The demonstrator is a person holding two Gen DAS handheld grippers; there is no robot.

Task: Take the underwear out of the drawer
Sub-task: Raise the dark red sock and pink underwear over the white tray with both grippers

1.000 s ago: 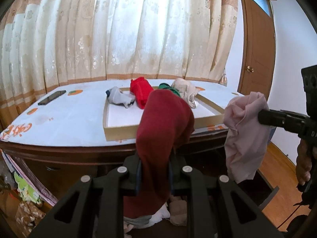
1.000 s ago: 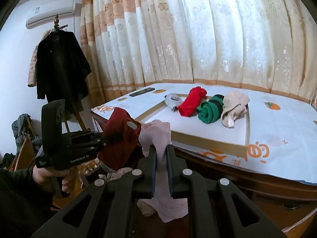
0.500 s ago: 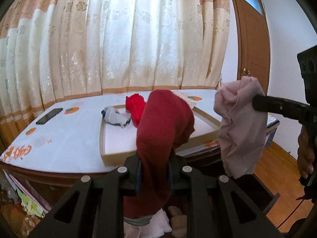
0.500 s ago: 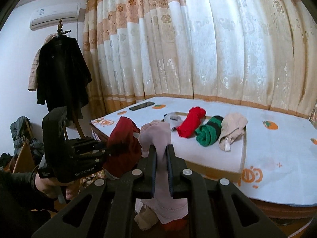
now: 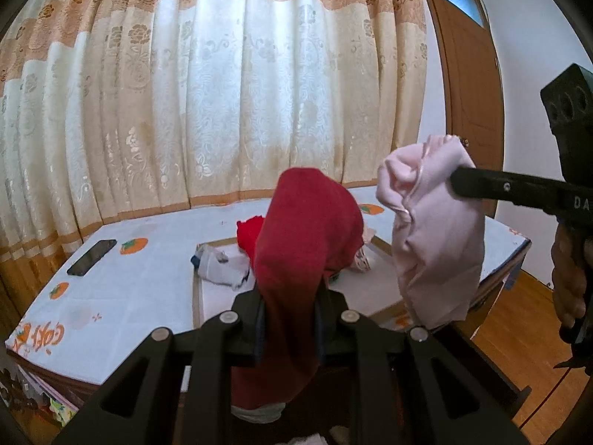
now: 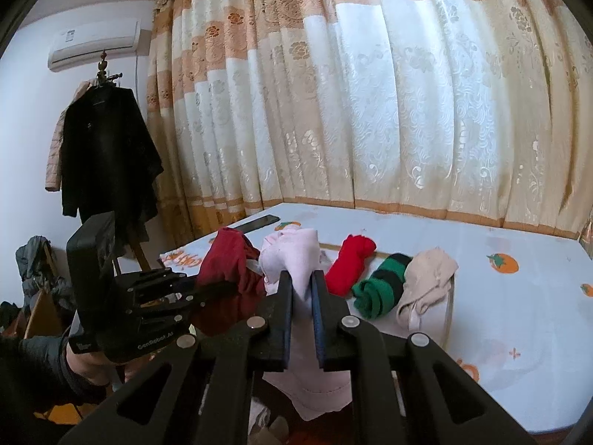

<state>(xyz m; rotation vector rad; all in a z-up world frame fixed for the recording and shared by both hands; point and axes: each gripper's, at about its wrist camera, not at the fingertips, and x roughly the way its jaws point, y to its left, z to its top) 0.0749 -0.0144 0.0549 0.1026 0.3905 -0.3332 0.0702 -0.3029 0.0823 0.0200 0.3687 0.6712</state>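
Note:
My left gripper (image 5: 289,296) is shut on a dark red pair of underwear (image 5: 304,244), which drapes over and down between its fingers. To its right, my right gripper (image 5: 456,181) is shut on a pale pink pair (image 5: 433,237) that hangs loose. In the right wrist view the pink pair (image 6: 292,256) bunches above my right gripper (image 6: 301,282), and the left gripper (image 6: 222,287) holds the dark red pair (image 6: 226,259) beside it. Both garments hang above the front edge of the table. Pale cloth (image 6: 267,426) lies in the open drawer (image 5: 519,396) below.
A shallow tray (image 6: 450,319) on the white tablecloth holds a bright red roll (image 6: 350,263), a green-and-black roll (image 6: 381,289), a beige piece (image 6: 426,282) and a white-grey piece (image 5: 218,267). A phone (image 5: 92,257) lies far left. Curtains hang behind; a coat rack (image 6: 107,155) stands left, a door (image 5: 467,92) right.
Both grippers have risen with their garments, from beside the table's edge to above its top. The grips have not changed.

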